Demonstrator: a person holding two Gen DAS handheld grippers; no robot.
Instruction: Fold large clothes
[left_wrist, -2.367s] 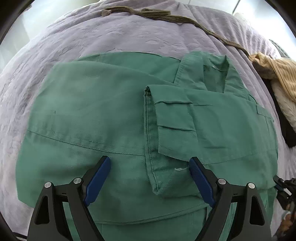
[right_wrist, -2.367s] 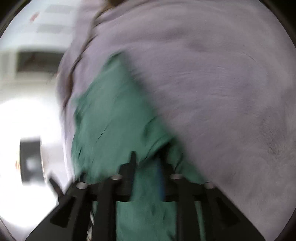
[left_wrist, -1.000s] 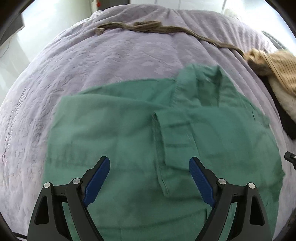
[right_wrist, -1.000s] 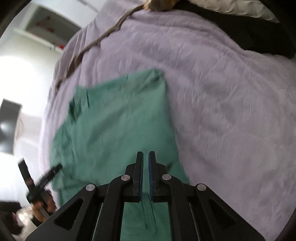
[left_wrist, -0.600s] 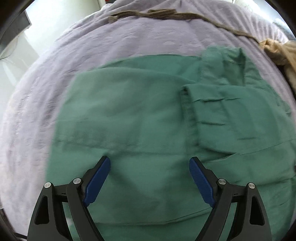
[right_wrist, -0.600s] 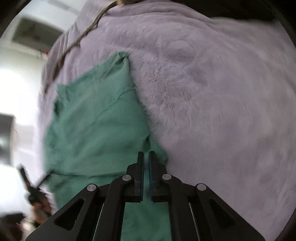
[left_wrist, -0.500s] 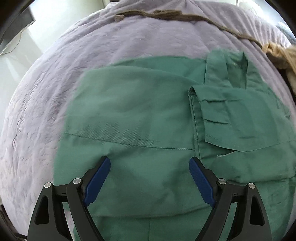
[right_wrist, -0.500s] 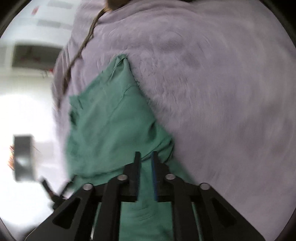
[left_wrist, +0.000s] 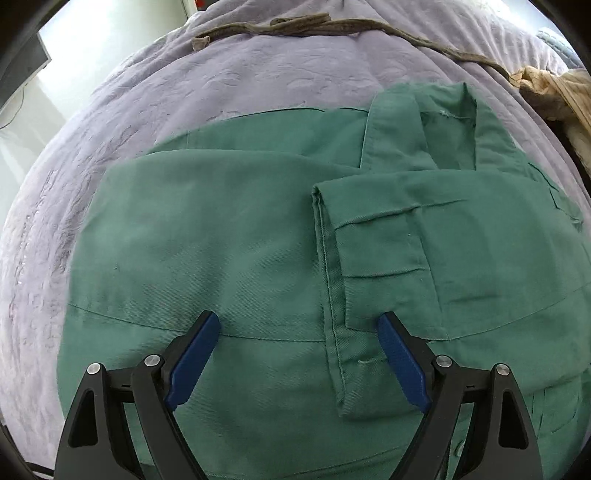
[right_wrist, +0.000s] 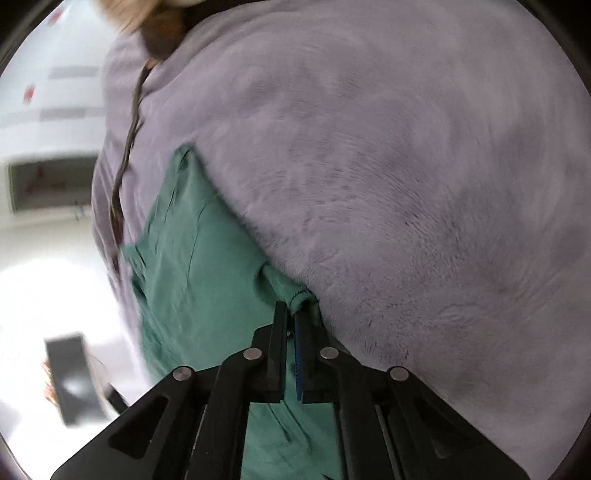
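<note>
A green shirt (left_wrist: 229, 236) lies partly folded on a lilac blanket (left_wrist: 258, 81) that covers the bed. In the left wrist view its collar (left_wrist: 421, 125) points away from the camera, toward the far edge of the bed, and its long axis runs from the collar down toward the camera. One sleeve (left_wrist: 388, 258) lies folded across the front, its cuff edge near the shirt's middle line.

The left gripper (left_wrist: 299, 332) hangs over the lower part of the shirt with its jaws wide apart and nothing between them.

The right gripper (right_wrist: 290, 314) has its jaws closed together at the shirt's edge (right_wrist: 295, 293), where a bunched fold of green cloth sits right at the fingertips; the pinch itself is hard to see.

A brown cord (left_wrist: 280, 26) lies well beyond the collar.
</note>
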